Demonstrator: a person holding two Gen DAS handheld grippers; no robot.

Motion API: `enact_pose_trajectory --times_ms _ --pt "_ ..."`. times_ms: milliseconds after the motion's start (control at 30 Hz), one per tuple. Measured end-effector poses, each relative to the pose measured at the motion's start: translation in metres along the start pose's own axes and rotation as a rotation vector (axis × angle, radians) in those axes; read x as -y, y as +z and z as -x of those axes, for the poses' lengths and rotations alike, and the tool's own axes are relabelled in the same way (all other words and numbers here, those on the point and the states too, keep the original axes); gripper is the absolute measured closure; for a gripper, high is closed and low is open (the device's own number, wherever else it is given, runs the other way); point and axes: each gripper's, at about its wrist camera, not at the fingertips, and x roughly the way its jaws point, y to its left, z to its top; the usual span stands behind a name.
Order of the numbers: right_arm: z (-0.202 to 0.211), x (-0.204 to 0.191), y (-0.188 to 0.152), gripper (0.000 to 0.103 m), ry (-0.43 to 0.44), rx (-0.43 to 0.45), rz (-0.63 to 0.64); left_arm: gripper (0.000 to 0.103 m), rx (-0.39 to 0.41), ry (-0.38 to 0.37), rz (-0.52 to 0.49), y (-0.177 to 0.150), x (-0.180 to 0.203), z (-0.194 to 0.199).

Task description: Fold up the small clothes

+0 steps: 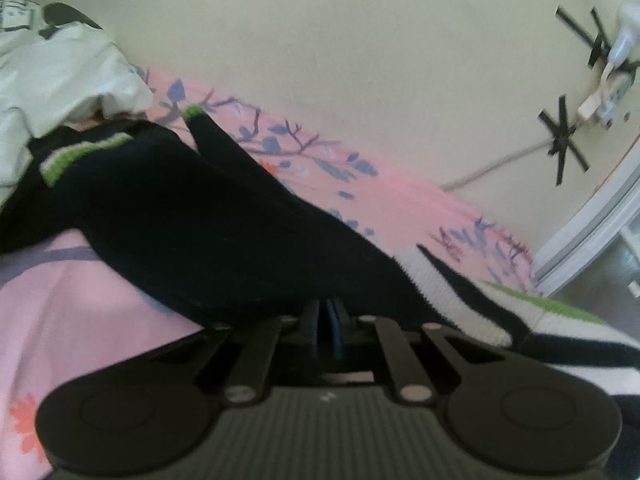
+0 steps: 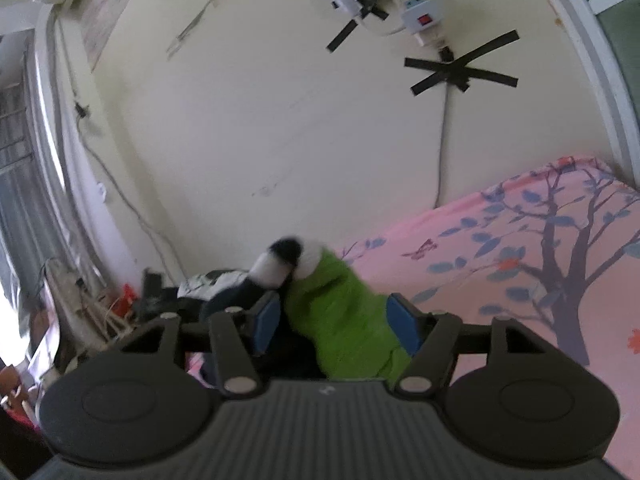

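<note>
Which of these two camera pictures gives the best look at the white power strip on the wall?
The right wrist view: the power strip is close and sharp, showing its sockets and red switch, near crossed black tape. The left wrist view catches it only small and blurred at the right edge.

right hand-held gripper (image 2: pixel 334 322) | jaws apart | green cloth (image 2: pixel 344 320) between | pink sheet (image 2: pixel 520 264)

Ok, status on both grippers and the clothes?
Left gripper shut on black garment. Right gripper open around green fabric. White clothes piled behind.
</note>
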Motion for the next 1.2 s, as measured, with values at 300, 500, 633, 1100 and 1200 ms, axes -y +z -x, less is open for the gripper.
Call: enact_pose_trajectory --times_ms 300,500,633,1100,1200 --pt "-0.048 -0.004 0.014 0.027 0.049 0.010 -0.010 0.101 0.177 0.004 0.063 0.003 -0.032 0.081" --pt "-0.074 -0.014 0.011 0.027 0.103 -0.039 -0.007 0.093 0.077 -0.084 0.069 0.003 -0.021 0.081" --pt "-0.075 -0.018 0.006 0.027 0.105 -0.044 -0.001 0.052 -0.071 -0.208 0.106 0.002 0.004 0.043" --pt "-0.071 -0.020 -0.008 0.029 0.132 -0.071 0.002 0.094 -0.219 -0.385 0.333 0.005 0.029 -0.039" --pt "-0.073 -0.023 -0.008 0.030 0.167 -0.097 0.020 0.093 -0.176 -0.391 0.307 0.007 0.032 -0.030"
